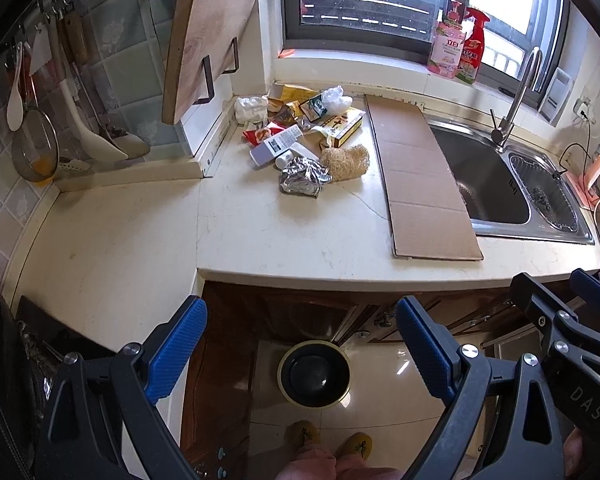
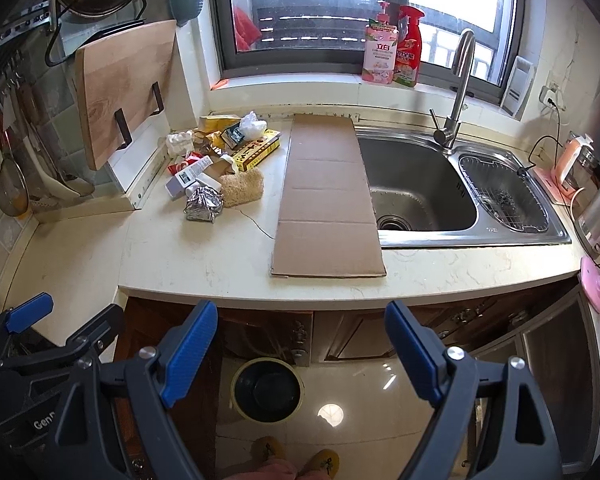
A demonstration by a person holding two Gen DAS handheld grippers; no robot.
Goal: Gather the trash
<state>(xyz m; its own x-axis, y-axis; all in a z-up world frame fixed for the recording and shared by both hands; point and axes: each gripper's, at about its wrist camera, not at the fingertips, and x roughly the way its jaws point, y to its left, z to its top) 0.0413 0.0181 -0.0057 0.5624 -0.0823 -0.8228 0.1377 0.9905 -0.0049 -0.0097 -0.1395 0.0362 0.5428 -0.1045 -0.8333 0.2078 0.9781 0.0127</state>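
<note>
A heap of trash (image 1: 300, 132) (image 2: 220, 156) lies at the back of the cream counter: crumpled foil (image 1: 303, 177) (image 2: 203, 204), a loofah scrub (image 1: 348, 162) (image 2: 242, 187), a yellow box (image 1: 344, 125) (image 2: 258, 148), wrappers and a white bag. A flat cardboard strip (image 1: 416, 176) (image 2: 326, 196) lies beside the sink. A black bin with a yellow rim (image 1: 314, 372) (image 2: 267, 388) stands on the floor below. My left gripper (image 1: 300, 344) and right gripper (image 2: 300, 344) hang open over the counter's front edge, empty, well short of the trash.
A steel sink (image 2: 420, 188) with tap (image 2: 458, 92) takes up the right. A wooden cutting board (image 1: 204, 40) leans at the back left beside hanging utensils (image 1: 40, 120). Bottles (image 2: 392, 48) stand on the sill. A person's yellow slippers (image 1: 328, 438) are on the floor.
</note>
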